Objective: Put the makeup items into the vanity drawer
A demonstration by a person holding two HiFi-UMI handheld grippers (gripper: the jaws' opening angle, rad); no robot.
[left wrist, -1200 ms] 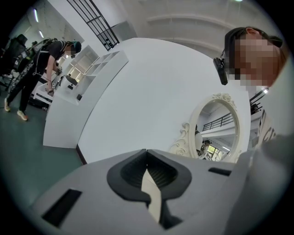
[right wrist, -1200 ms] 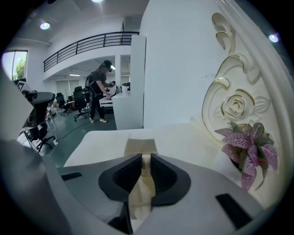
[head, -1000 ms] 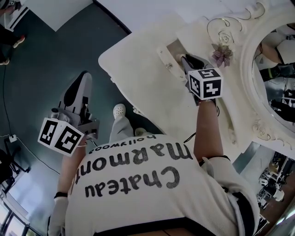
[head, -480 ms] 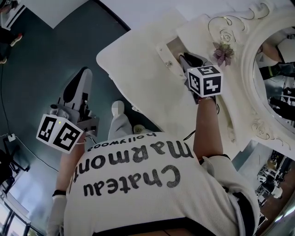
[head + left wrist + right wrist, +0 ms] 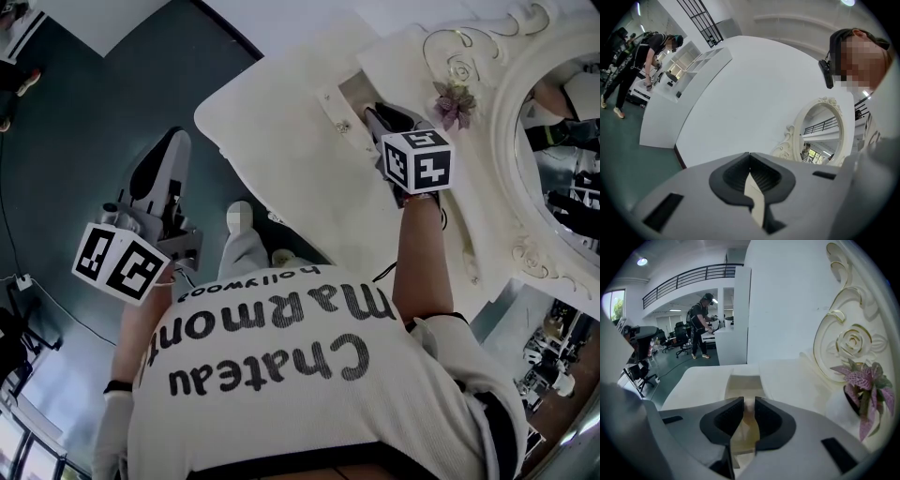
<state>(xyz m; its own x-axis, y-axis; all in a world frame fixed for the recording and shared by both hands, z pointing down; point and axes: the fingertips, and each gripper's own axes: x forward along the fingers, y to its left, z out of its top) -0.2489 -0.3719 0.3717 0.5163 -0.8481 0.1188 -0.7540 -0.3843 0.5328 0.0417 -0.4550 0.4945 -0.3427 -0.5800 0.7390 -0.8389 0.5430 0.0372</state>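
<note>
Tabletop: cream, smooth and matt, with a curved, scalloped edge. It lies all round the drawer.
Drawer: a rectangular well, open. It is plain tan inside with cream walls.
Mirror: oval glass in a carved cream frame with gilt-lined scrolls and a rose in relief. It rises to the right of the drawer.
Plant: small, with pink-veined pointed leaves in a rounded white pot. It stands between the drawer and the mirror.
Floor: dark teal and smooth, well left of the drawer, past the tabletop's edge.
Right claw: a grey shell with black ribbed pads. The jaws stand a narrow slit apart, and only the drawer's tan inside shows through the slit. It hangs right over the drawer, pointing in.
Left claw: same build. Its pads are pressed together at the tips, with nothing between them. It is well apart from the drawer, off the tabletop and over the floor.
</note>
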